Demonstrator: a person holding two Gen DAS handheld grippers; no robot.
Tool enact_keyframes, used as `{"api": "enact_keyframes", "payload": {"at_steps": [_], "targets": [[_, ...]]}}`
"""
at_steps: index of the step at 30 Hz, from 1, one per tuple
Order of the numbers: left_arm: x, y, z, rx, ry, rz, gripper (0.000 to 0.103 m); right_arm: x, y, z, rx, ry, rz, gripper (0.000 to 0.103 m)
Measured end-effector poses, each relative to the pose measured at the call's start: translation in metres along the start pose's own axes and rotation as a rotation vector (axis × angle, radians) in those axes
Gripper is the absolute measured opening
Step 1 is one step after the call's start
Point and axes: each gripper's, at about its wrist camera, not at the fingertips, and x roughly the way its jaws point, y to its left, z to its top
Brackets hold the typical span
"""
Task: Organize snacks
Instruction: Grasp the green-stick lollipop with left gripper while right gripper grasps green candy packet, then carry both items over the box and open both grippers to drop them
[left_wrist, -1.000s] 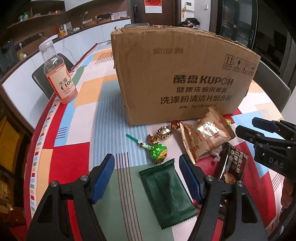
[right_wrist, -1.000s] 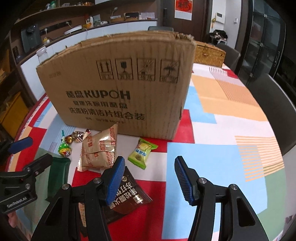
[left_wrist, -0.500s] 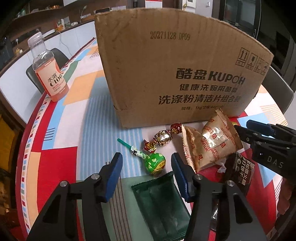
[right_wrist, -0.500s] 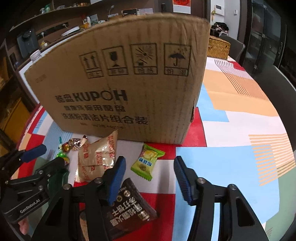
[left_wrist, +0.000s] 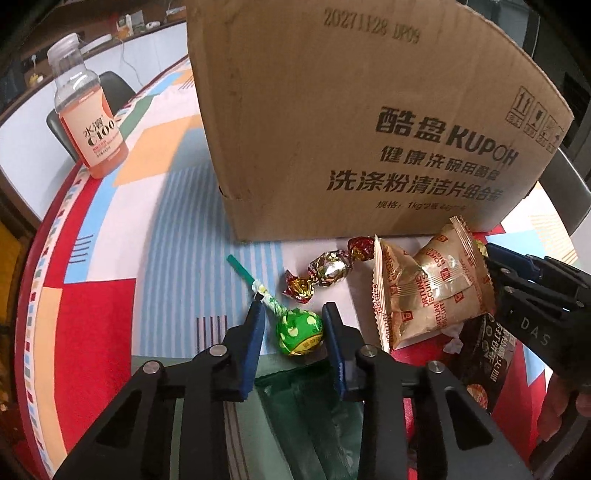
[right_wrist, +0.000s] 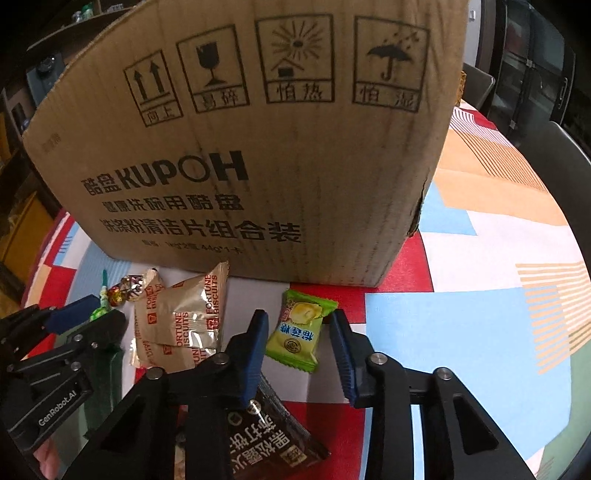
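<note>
Right, we've got two pickups on at once. Our left gripper (left_wrist: 291, 332) straddles the green lollipop (left_wrist: 300, 332); its jaws have just been closing. The right pad looks to touch the wrapped head, the left pad sits beside the stick (left_wrist: 255, 284) w/ a sliver of gap, so we read it as not yet clamped. Our right gripper (right_wrist: 298, 334) brackets the green durian candy (right_wrist: 298, 330); jaws likewise have just been closing, but gaps show on both sides, so no grip yet.

Both snacks lie on the patterned tablecloth (right_wrist: 480, 332) just in front of the KUPOH cardboard box (left_wrist: 369, 122), which we take to be the destination.

Handling, as we judge it:
- Lollipop: light, hard round head under crinkly foil, prob. slippery. Take it across the widest part of the head, not the thin stick, which could pivot or slide out.
- Durian candy: v. light, soft pillow pack w/ flat crimped ends. Pinch across the middle where the sweet gives the pads sth solid; an end seam alone may fold and slip.
- Neither seems fragile, so a firm squeeze is OK.

Neighbours to avoid dragging: the gold foil candy (left_wrist: 328, 269) near the lollipop, the Fortune Biscuits packs (right_wrist: 181, 325) between the grippers, the dark green sachet (left_wrist: 306, 413) and the black snack packet (right_wrist: 266, 435) under the fingers. An orange C100 bottle (left_wrist: 86, 110) stands well apart.
</note>
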Motion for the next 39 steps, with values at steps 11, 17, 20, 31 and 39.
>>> {"api": "enact_keyframes", "payload": {"at_steps": [11,17,20,31,39], "targets": [[-0.011,-0.002,-0.003,0.007,-0.029,0.0,0.026,-0.009,-0.002,-0.006,-0.009,-0.018,-0.009,0.023],[-0.035,-0.004,-0.005,0.01,-0.075,-0.006,0.026,-0.033,0.002,-0.011,-0.021,-0.055,-0.008,0.023],[-0.049,-0.005,-0.005,0.009,-0.103,-0.016,0.026,-0.049,0.004,-0.012,-0.025,-0.087,-0.002,0.023],[-0.103,-0.008,0.001,0.032,-0.234,-0.04,0.026,-0.103,0.009,-0.018,-0.03,-0.204,0.038,0.023],[-0.138,-0.008,0.02,0.051,-0.333,-0.053,0.026,-0.138,0.017,0.007,-0.045,-0.305,0.059,0.023]]}}
